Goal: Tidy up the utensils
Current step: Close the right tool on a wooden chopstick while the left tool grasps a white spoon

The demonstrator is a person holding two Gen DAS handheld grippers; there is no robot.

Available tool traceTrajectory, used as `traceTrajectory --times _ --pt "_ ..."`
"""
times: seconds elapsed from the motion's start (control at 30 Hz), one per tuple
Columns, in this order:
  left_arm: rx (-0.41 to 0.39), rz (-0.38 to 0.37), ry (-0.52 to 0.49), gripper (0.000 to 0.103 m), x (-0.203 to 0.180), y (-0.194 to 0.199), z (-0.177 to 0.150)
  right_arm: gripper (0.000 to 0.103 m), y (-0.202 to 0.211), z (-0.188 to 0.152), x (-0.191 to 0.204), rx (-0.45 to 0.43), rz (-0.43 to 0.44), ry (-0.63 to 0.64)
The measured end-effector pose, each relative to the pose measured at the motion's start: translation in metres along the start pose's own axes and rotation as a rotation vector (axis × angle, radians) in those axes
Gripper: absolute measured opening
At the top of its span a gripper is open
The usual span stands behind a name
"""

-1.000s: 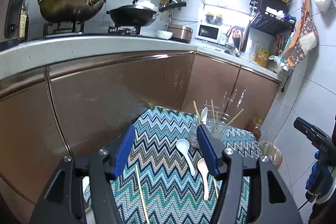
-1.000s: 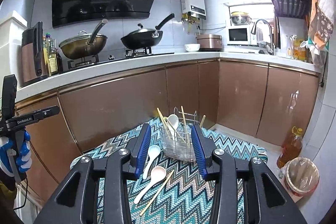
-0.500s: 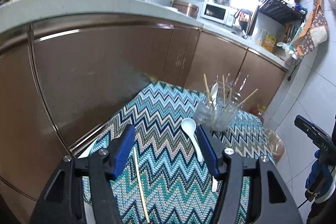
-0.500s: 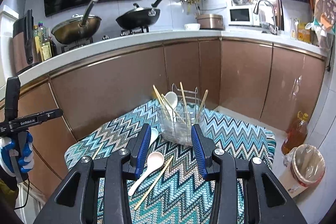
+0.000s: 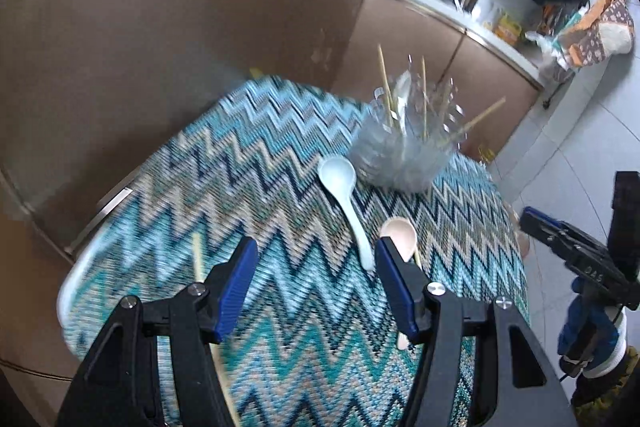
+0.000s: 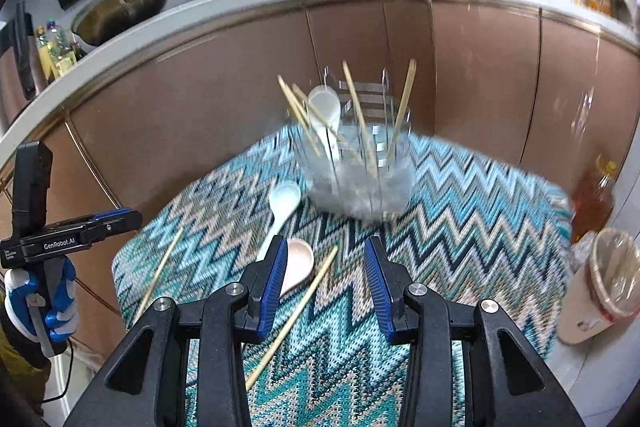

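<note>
"GenRobot.AI" reads on the left hand-held gripper (image 6: 80, 227), only in the right view; both it and the right hand-held gripper (image 6: 326, 281) are spread, empty.

A woven zigzag cloth in teal, blue and beige (image 6: 460, 227) covers the surface, matt and coarse-knit. On it lie a smooth glossy white ceramic-looking spoon (image 6: 282, 205), a pale pink spoon of the same sheen (image 6: 298, 263) and bare matt wooden chopsticks (image 6: 294, 313). The clear plastic holder (image 6: 360, 183) shines. Copper-brown cabinet doors (image 6: 224, 79) are glossy. The tongs' blue pads (image 6: 272, 287) look ribbed, their black frames matt plastic.
</note>
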State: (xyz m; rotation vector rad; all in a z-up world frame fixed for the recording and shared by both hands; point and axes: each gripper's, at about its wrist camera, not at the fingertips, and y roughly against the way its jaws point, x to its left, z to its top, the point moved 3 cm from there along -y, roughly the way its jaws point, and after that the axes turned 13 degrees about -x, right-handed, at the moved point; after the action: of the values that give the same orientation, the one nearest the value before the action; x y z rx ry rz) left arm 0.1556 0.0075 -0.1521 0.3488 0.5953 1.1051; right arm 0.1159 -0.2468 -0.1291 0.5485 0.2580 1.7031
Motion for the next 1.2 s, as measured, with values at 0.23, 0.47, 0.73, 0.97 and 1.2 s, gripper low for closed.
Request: traceTrajectory --times 0.23,0.47,0.73,0.97,1.2 --pt "0.131 -0.024 0.034 0.059 -0.012 -0.066 0.001 0.040 -0.060 -0.036 -0.010 0.206 0.043 -0.043" --pt "0.227 -0.043 0.053 0.058 -0.019 -0.123 0.008 0.039 -0.100 -0.053 -0.013 0.317 0.061 -0.026" --pt "0.325 -0.032 0.024 0.057 -0.032 -0.166 0.002 0.036 -0.122 -0.060 -0.003 0.377 0.082 0.001" --pt "0.390 0.010 0.028 0.042 -0.034 -0.195 -0.003 0.035 -0.133 -0.067 0.003 0.413 0.071 0.038" --pt "0.355 -0.012 0.023 0.043 -0.032 -0.196 0.015 0.034 -0.143 -0.065 0.011 0.420 0.085 0.049"
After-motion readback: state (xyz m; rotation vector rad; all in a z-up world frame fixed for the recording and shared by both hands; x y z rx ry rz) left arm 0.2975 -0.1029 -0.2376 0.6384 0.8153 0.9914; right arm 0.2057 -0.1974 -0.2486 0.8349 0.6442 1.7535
